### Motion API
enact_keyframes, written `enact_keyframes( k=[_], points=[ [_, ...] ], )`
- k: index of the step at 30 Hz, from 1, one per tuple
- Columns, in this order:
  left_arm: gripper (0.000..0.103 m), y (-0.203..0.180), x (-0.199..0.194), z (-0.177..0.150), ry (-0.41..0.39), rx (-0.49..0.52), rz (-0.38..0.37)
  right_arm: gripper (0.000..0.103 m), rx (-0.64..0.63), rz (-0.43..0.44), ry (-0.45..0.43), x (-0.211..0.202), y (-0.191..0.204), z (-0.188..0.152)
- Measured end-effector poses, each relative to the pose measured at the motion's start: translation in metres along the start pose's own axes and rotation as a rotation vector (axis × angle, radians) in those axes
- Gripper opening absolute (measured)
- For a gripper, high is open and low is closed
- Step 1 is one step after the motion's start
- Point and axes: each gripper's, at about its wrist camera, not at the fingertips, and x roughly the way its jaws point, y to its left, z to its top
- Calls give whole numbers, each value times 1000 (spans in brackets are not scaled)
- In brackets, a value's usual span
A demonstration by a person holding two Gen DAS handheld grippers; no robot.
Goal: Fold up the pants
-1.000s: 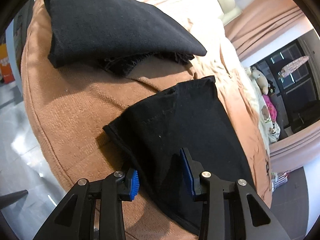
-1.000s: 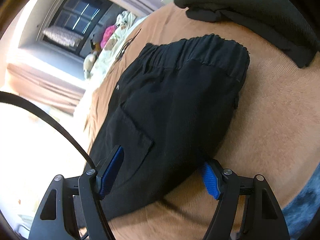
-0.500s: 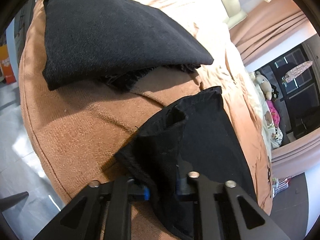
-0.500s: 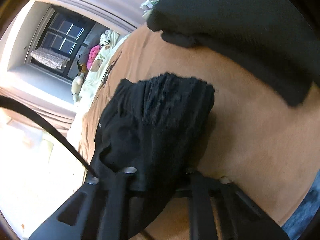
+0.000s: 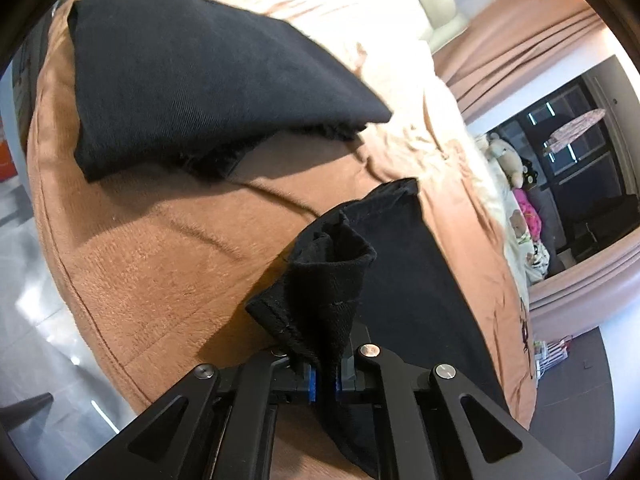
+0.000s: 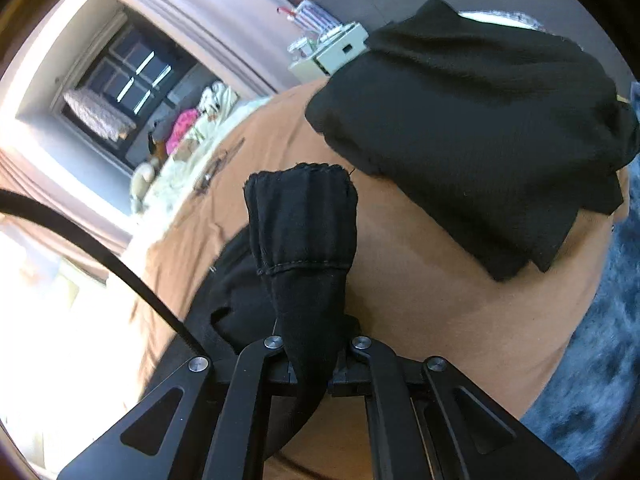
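Black pants (image 5: 404, 280) lie on a brown plush bed cover (image 5: 160, 280). My left gripper (image 5: 325, 380) is shut on a bunched hem corner of the pants and holds it a little above the cover. In the right wrist view my right gripper (image 6: 316, 372) is shut on the pants' elastic waistband end (image 6: 304, 216), which stands up gathered above the jaws. The rest of the pants (image 6: 236, 280) trails down to the left on the cover (image 6: 420, 300).
A folded black garment (image 5: 192, 80) lies on the cover beyond the pants; it also shows in the right wrist view (image 6: 480, 132). The bed edge (image 5: 80, 304) drops to a grey tiled floor on the left. Soft toys (image 5: 516, 184) lie far right. A blue-grey rug (image 6: 600, 360) lies right.
Both grippers have closed on the pants and lifted their ends off the cover, so the cloth is now bunched up in front of each camera.
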Motion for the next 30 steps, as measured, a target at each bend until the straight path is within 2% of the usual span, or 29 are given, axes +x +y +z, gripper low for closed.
enact_keyframes(
  k=[2, 4, 7, 8, 9, 13, 15, 17, 19, 30],
  points=[
    [9, 6, 2, -1, 2, -28, -19, 4, -6, -42, 60, 9, 6, -7],
    [18, 12, 1, -4, -1, -49, -35, 9, -11, -76, 90, 11, 9, -18],
    [22, 15, 1, -11, 8, -62, -51, 38, -62, -96, 84, -3, 22, -34],
    [22, 16, 2, -12, 12, -59, -53, 55, -82, -102, 72, -10, 27, -40],
    [22, 16, 2, -13, 12, -59, -57, 64, -97, -110, 61, -15, 29, -44],
    [22, 15, 7, -12, 18, -58, -72, 64, -151, -109, 27, -38, 53, -66],
    [22, 14, 10, -10, 19, -61, -81, 64, -173, -108, 7, -42, 57, -61],
    [21, 11, 11, -8, 18, -53, -75, 64, -221, -122, -29, -51, 71, -71],
    [8, 10, 10, -7, 14, -50, -83, 64, -271, -117, -47, -58, 83, -84],
    [4, -18, -19, 7, -10, -4, -151, 64, -529, 29, 103, -26, 185, -167]
  ],
)
